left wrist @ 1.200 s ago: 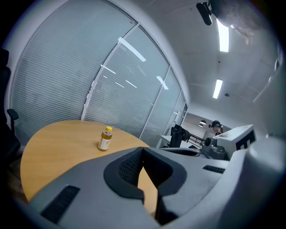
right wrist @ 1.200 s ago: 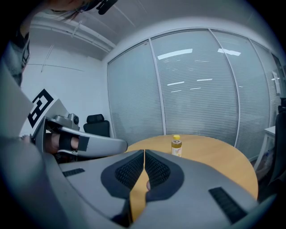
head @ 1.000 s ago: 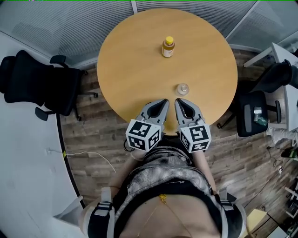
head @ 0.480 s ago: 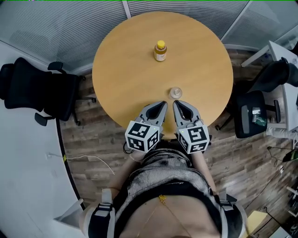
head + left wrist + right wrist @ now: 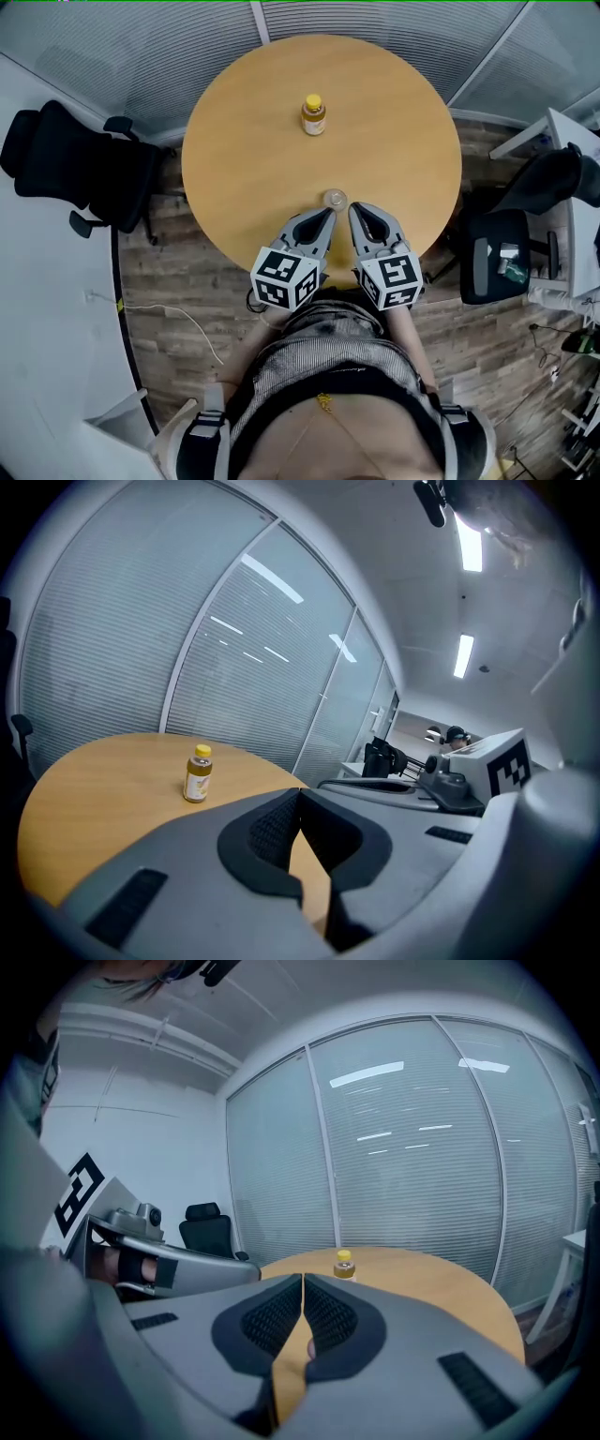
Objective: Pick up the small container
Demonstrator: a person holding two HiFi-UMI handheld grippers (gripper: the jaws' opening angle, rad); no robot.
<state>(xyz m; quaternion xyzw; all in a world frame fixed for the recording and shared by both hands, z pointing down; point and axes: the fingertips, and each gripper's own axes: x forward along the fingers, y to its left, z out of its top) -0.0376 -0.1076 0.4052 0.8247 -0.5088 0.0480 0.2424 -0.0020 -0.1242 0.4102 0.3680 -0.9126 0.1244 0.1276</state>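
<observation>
1 bottle [image 5: 313, 114], 1 sm. container [image 5: 335, 199], 2 tools [image 5: 328, 214] [image 5: 356, 210]

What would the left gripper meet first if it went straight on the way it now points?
Probably the container, just ahead of the left gripper's shut tips on the table. The bottle stands well off that line. The gripper's own view hides the container, so height is uncertain.

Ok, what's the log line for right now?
left gripper: shut, empty | right gripper: shut, empty | container: on table, near both tips, untouched | bottle: upright, far side
</observation>
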